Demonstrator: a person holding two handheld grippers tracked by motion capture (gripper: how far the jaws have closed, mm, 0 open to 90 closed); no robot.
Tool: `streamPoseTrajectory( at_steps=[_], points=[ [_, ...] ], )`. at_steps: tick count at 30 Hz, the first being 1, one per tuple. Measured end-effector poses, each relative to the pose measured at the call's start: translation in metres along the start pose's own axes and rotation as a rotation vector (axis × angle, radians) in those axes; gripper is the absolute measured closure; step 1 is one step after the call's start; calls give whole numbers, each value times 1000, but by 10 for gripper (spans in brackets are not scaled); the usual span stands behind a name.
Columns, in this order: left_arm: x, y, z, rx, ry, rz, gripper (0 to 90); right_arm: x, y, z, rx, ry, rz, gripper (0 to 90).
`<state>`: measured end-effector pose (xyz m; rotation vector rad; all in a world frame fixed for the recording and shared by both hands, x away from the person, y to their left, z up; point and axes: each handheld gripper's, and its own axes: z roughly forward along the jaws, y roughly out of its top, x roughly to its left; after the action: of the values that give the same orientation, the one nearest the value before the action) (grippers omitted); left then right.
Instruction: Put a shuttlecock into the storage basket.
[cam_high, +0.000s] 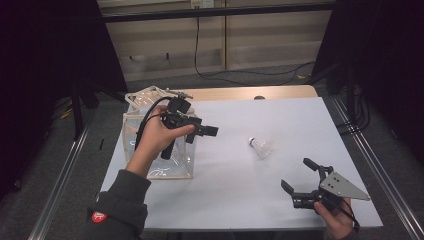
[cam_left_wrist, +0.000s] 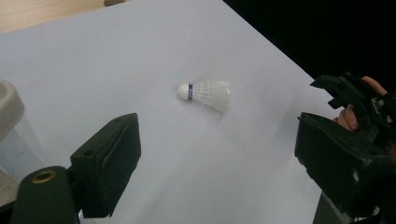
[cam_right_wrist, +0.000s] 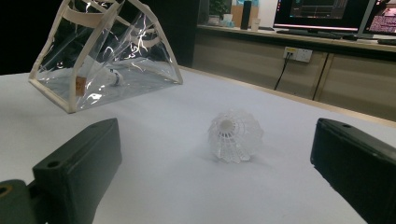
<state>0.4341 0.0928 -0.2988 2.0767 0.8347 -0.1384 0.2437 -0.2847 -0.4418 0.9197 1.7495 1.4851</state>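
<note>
Nearest us, our right gripper (cam_high: 299, 177) rests low at the table's (cam_high: 300, 120) near right corner, jaws spread wide with nothing between them, aimed at the shuttlecock (cam_high: 261, 147). That shuttlecock lies on its side mid-table, well apart from both grippers and untouched. Farther left, our left gripper (cam_high: 212, 131) hangs above the clear bag (cam_high: 150, 145), jaws likewise apart and empty, pointing toward the shuttlecock. Inside the bag we make out what looks like another shuttlecock (cam_right_wrist: 112, 77). So, by our reckoning, one is packed; the loose one is yet to be picked up and bagged.
</note>
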Motion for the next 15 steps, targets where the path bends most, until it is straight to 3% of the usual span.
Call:
streamPoseTrajectory(
  at_steps=[15],
  points=[
    [-4,-6,10,0,-20,0,136,0,0,0,1,4,-2,17]
  ],
)
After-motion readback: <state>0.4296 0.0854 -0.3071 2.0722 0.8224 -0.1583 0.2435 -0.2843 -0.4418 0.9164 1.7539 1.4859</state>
